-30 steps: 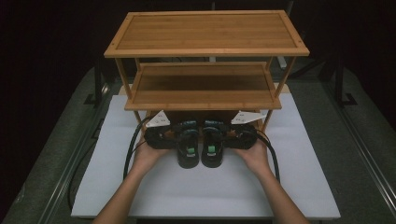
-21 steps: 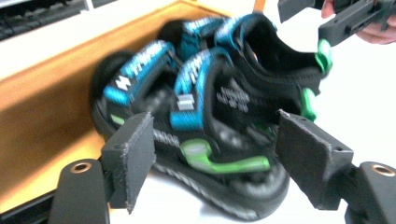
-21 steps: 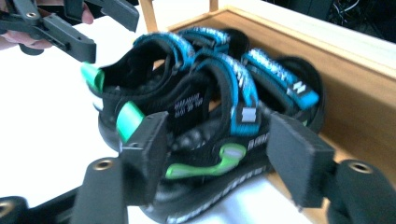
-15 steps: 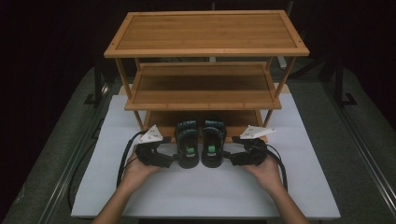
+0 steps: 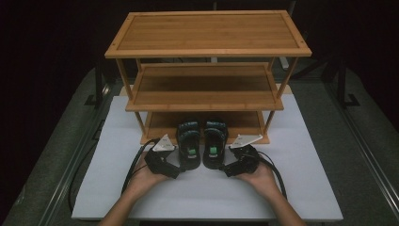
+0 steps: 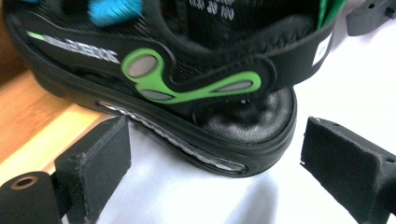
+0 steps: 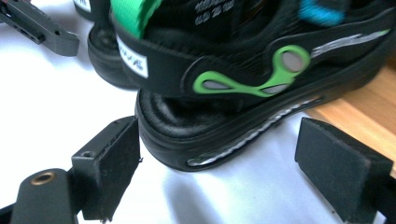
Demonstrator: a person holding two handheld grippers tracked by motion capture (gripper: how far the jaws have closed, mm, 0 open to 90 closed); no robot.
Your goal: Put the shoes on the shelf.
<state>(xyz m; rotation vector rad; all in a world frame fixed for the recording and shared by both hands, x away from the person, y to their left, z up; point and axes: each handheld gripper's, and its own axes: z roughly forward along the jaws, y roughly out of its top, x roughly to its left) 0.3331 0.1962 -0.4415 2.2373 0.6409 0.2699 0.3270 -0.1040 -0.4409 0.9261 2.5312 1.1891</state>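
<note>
Two black sandals with green trim lie side by side, toes on the bottom board of the bamboo rack and heels on the white board. The left sandal has its heel just beyond my left gripper. That gripper's jaws have just been opening and now stand wide, pads off the sole. The right sandal lies the same way before my right gripper, which has also just been opening and touches nothing.
The three-tier rack stands on a white board over a grey table. Its low middle shelf overhangs the sandals' toes. Cables loop behind both grippers. Each gripper view catches the other gripper's jaw past the sandals.
Both grippers have let go of the sandals' outer sides and drawn back toward the person and lower, their jaws wider. The sandals stay put at the rack's foot.
</note>
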